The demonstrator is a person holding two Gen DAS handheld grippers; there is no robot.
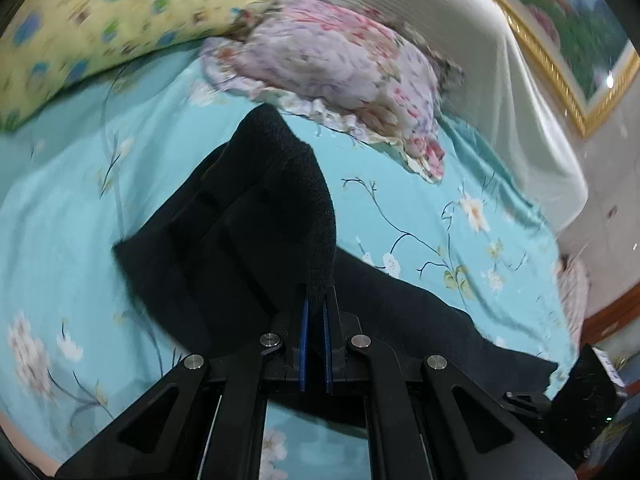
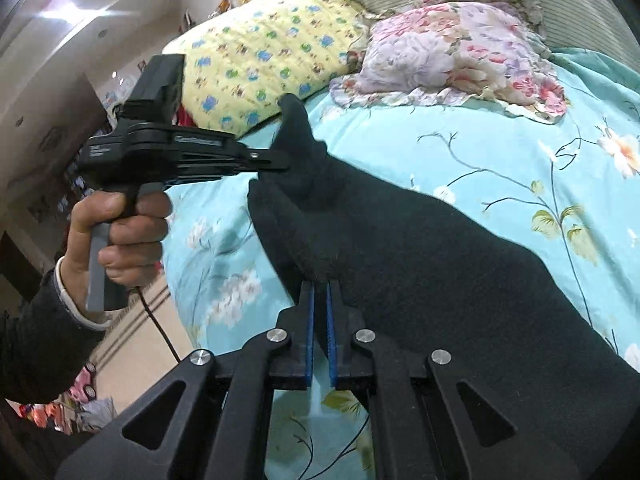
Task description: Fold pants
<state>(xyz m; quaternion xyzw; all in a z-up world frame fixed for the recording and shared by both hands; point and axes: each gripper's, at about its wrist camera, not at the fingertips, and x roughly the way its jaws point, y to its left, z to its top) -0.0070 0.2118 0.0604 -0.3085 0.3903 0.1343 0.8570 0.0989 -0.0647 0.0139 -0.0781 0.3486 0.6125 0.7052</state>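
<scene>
Black pants (image 1: 240,220) lie across a turquoise floral bedsheet (image 1: 60,220). In the left wrist view my left gripper (image 1: 316,294) is shut on a raised fold of the pants, and the cloth rises to a peak beyond the blue pads. In the right wrist view my right gripper (image 2: 320,286) is shut on the near edge of the pants (image 2: 440,260). The left gripper (image 2: 282,162) shows there too, held by a hand (image 2: 120,236) over the bed's left side and pinching a lifted corner. The picture is blurred in the left wrist view.
A yellow patterned pillow (image 2: 260,52) and a pink floral pillow (image 2: 460,48) lie at the head of the bed by a striped headboard (image 1: 420,8). A gold-framed painting (image 1: 580,32) hangs above. The bed's left edge drops to a floor with scattered things (image 2: 84,396).
</scene>
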